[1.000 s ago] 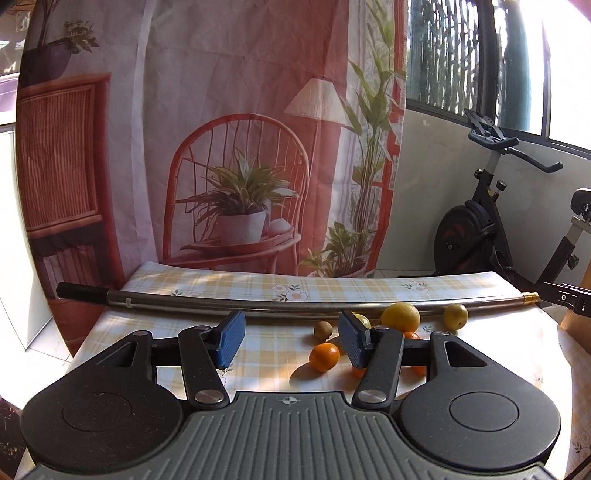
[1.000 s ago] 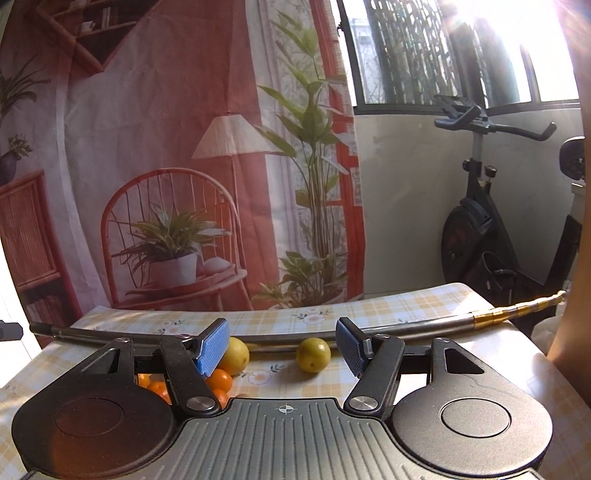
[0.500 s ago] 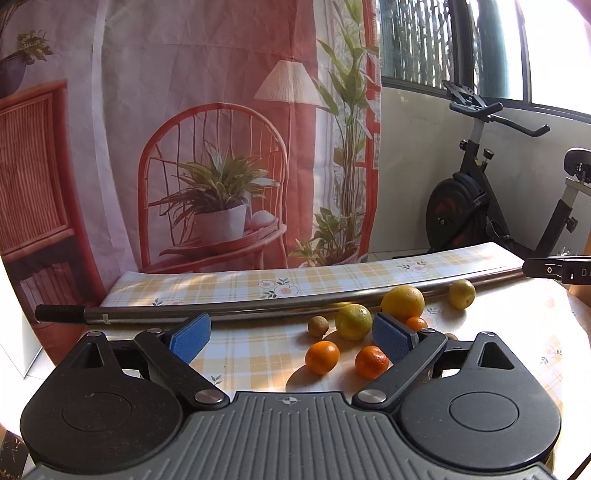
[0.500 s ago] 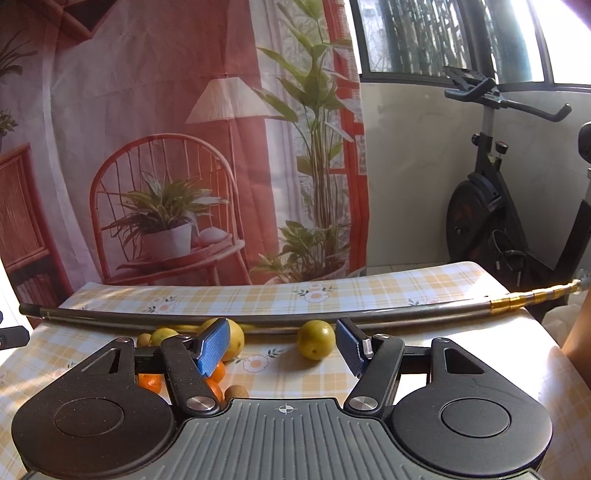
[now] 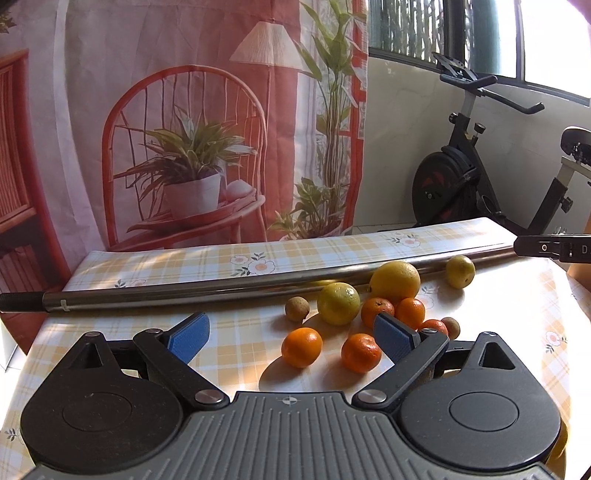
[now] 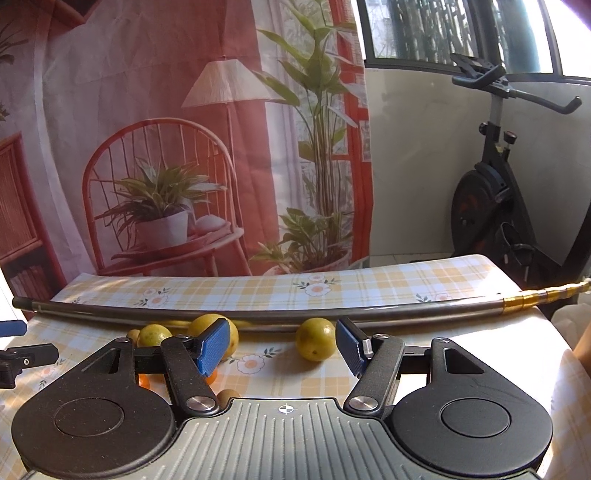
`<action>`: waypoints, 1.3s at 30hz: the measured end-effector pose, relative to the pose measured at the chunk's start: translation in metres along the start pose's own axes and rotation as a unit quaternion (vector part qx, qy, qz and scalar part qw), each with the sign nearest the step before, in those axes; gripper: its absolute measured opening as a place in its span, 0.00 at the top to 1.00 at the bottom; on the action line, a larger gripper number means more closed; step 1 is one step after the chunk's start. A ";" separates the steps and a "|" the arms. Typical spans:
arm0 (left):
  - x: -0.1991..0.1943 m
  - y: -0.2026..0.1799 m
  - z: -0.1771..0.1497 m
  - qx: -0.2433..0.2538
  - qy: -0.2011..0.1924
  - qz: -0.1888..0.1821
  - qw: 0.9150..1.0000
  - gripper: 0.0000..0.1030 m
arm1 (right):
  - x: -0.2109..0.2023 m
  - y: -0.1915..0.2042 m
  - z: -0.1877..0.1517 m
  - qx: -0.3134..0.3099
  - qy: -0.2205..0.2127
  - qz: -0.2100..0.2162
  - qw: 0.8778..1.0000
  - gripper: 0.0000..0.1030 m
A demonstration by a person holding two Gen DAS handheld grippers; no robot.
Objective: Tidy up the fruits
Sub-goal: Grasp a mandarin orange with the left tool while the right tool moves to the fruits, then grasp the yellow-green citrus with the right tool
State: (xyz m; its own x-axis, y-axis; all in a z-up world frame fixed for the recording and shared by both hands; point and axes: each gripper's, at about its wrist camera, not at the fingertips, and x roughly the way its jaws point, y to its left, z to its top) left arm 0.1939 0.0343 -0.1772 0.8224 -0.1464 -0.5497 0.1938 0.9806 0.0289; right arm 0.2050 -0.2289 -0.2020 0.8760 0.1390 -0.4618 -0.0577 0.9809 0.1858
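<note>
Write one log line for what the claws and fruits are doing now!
left claw: open, empty | right claw: open, empty | fruits: loose on table | nothing grabbed

Printed backdrop (image 5: 177, 122), sunlit window (image 6: 461, 33), perhaps balcony.

A long metal pole (image 5: 229, 291) lies across the table (image 5: 236, 343), walling off the far side. Clustered fruit (image 5: 376, 306) crowds the right; bare checked cloth at near left leaves open passage.
</note>
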 end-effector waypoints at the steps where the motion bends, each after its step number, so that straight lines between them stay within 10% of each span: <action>1: 0.004 0.001 0.000 -0.001 0.005 0.003 1.000 0.06 | 0.002 -0.001 0.000 0.000 0.001 -0.001 1.000 0.42; 9: 0.048 0.015 -0.003 -0.041 0.040 -0.052 0.997 0.10 | 0.014 -0.010 -0.003 0.013 0.010 -0.004 1.000 0.42; 19: 0.085 0.008 -0.016 0.003 0.074 -0.062 0.995 0.46 | 0.022 -0.015 -0.007 0.007 0.019 -0.007 1.000 0.42; 39: 0.085 0.010 -0.019 -0.008 0.058 -0.057 0.997 0.62 | 0.042 -0.024 -0.010 -0.013 0.015 -0.012 1.000 0.42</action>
State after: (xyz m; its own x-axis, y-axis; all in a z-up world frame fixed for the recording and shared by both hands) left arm 0.2554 0.0347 -0.2399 0.7281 -0.2413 -0.6416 0.2726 0.9607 -0.0519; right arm 0.2390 -0.2456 -0.2347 0.8630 0.1182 -0.4912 -0.0488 0.9872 0.1518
